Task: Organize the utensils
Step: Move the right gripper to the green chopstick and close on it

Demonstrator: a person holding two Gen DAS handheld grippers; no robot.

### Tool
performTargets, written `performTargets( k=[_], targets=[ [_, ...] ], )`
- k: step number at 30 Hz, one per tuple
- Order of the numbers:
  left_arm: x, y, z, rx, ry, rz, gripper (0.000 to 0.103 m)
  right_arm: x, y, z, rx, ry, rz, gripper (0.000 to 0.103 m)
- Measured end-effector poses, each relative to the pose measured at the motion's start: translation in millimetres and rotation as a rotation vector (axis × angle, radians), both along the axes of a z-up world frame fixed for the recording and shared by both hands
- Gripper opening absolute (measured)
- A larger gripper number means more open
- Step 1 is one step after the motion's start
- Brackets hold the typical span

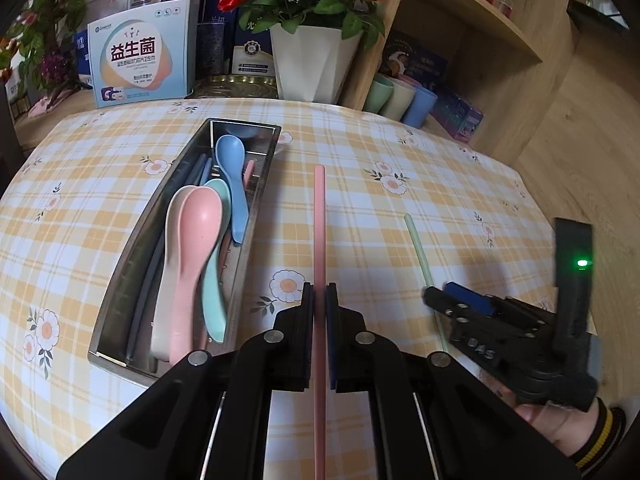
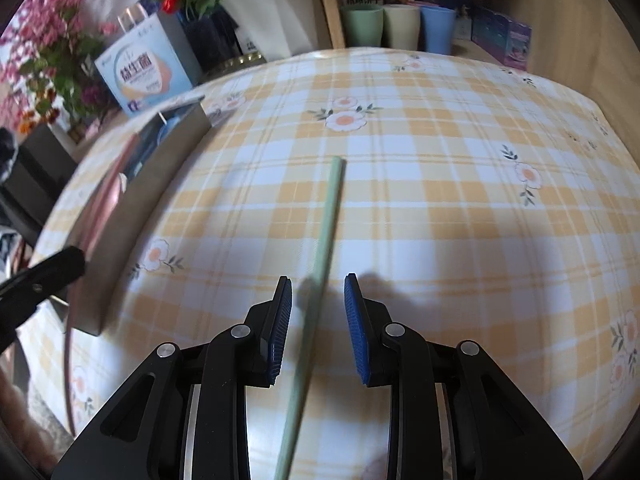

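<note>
Left gripper (image 1: 320,300) clamps the pink chopstick (image 1: 319,216), its long axis running forward, parallel to the steel tray (image 1: 256,184) just to its left. Right gripper (image 2: 318,308) straddles the green chopstick (image 2: 326,236), jaws parted, not pressing.

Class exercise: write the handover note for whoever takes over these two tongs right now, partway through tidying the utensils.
Left tongs: shut on the pink chopstick, held beside the metal tray.
Right tongs: open, pads astride the green chopstick but not pressing it.
Done: pink spoon, beige spoon, mint spoon, blue spoon and some dark chopsticks lie in the tray.
Left: put the pink chopstick in the tray; grip the green one and add it. Nothing else loose shows on the tablecloth.
</note>
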State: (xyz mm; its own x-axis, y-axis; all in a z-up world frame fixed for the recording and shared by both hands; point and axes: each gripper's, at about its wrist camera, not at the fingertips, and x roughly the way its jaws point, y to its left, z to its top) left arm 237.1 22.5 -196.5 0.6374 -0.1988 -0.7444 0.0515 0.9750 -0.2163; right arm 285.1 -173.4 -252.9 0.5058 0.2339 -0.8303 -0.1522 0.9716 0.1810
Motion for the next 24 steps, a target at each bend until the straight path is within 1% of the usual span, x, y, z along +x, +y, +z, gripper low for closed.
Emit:
performTargets(
  k=[4,10,12,14,19,21,22,24],
  targets=[
    [-2,7,-1,-0.019,-0.001,0.011,0.006,3,8,0,-0.058,-0.014,-0.011,0.027],
    [-2,16,-2,-0.046,0.004,0.028,0.006,3,20,2,-0.156,-0.016,0.023,0.025],
    [-2,18,-3,-0.053,0.005,0.03,0.006,3,21,2,-0.147,-0.003,0.032,0.013],
    [-2,19,-2,-0.057,0.004,0.033,0.006,3,21,2,-0.135,0.006,0.024,0.009],
    [-2,21,-4,-0.068,0.013,0.035,0.006,2,16,1,-0.086,0.025,-0.001,0.007],
    [-3,21,-4,-0.07,0.015,0.034,0.006,2,12,1,-0.056,0.038,-0.017,0.006],
    [-3,20,-4,-0.069,0.015,0.033,0.006,1,8,1,-0.014,0.047,-0.031,0.006],
    [-3,20,-4,-0.069,0.014,0.033,0.006,-2,4,2,0.015,0.044,-0.046,0.006]
  ],
)
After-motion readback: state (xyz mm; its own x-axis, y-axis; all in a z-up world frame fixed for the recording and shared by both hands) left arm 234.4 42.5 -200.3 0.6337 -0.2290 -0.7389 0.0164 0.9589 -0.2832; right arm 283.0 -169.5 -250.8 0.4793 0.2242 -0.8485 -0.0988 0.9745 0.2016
